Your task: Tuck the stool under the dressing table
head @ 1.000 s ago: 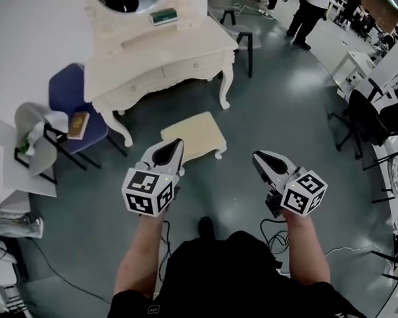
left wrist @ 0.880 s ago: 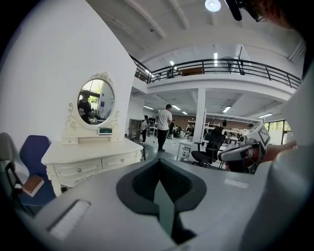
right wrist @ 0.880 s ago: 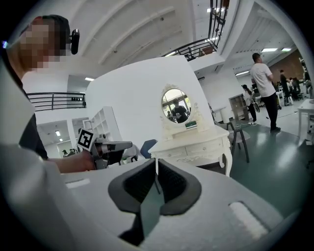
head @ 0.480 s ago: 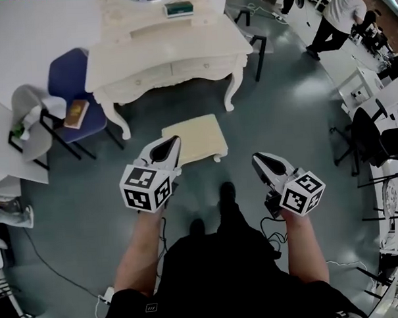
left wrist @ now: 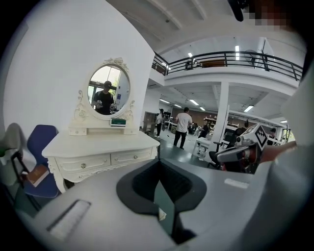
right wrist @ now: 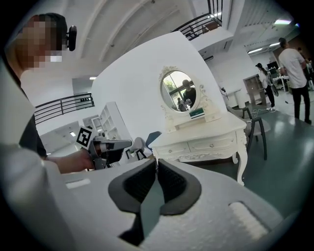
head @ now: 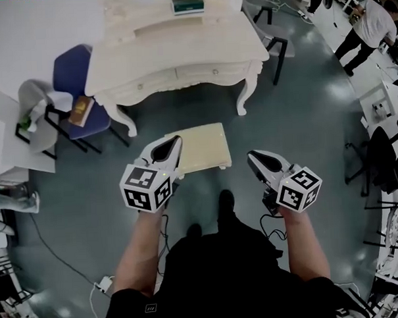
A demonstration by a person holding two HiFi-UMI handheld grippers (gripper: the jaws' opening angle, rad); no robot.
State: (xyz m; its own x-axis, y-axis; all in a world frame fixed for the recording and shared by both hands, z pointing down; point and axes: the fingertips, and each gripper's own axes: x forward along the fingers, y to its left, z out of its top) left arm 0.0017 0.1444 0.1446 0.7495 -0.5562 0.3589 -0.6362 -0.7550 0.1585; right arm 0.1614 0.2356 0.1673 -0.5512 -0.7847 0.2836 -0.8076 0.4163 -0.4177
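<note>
Flat, square cream stool on the glossy floor before a carved white dressing table. Left gripper and right gripper are pressed together, empty.

The person wears a black short-sleeved shirt. It has a small white mark on the part far from the stool. The black shoes are near the stool.

The left gripper, at the stool's left edge, and the right gripper, to the right of the stool, have light grey pointed shells. Their inner pads are black.

On the end away from the stool, each gripper has a white cube with black square markers: the left cube and the right cube. A thin black cable hangs under the right gripper.
</note>
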